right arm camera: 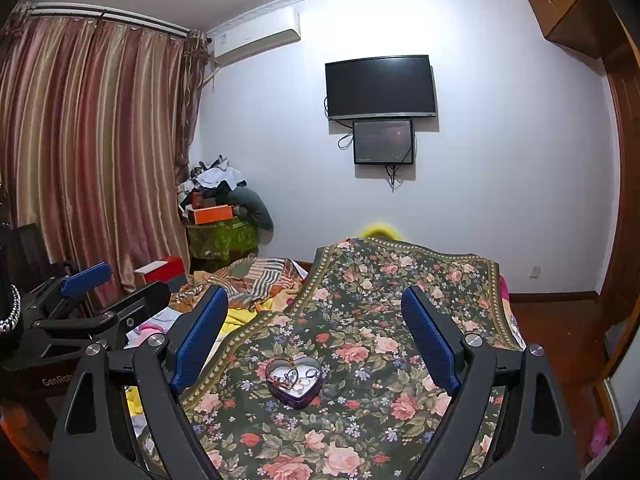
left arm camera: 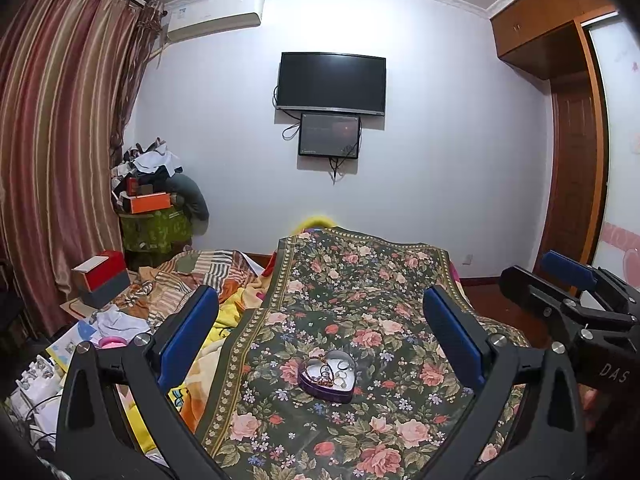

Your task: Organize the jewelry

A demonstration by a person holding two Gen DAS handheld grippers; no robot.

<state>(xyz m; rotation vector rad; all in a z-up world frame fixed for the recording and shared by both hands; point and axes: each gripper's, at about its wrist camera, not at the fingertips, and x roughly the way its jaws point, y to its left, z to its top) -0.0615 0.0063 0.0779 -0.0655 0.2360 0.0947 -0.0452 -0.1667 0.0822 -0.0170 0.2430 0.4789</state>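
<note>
A purple heart-shaped tin (left arm camera: 327, 376) (right arm camera: 295, 381) sits on a dark floral cloth (left arm camera: 360, 300) (right arm camera: 380, 320). Its pale inside holds several rings and a thin chain. My left gripper (left arm camera: 320, 332) hangs above the cloth, open, its blue pads (left arm camera: 188, 332) wide apart on either side of the tin, nothing between them. My right gripper (right arm camera: 316, 336) is likewise open over the tin, empty. The right gripper shows at the right edge of the left wrist view (left arm camera: 568, 288). The left gripper shows at the left edge of the right wrist view (right arm camera: 92, 292).
A bed with striped and yellow bedding (left arm camera: 192, 280) lies left of the cloth. A red and grey box (left arm camera: 102, 276) stands further left, by the curtain (left arm camera: 60, 140). A pile of boxes and clothes (left arm camera: 156, 196) fills the corner. A television (left arm camera: 332, 84) hangs on the wall; a wardrobe (left arm camera: 572, 160) stands right.
</note>
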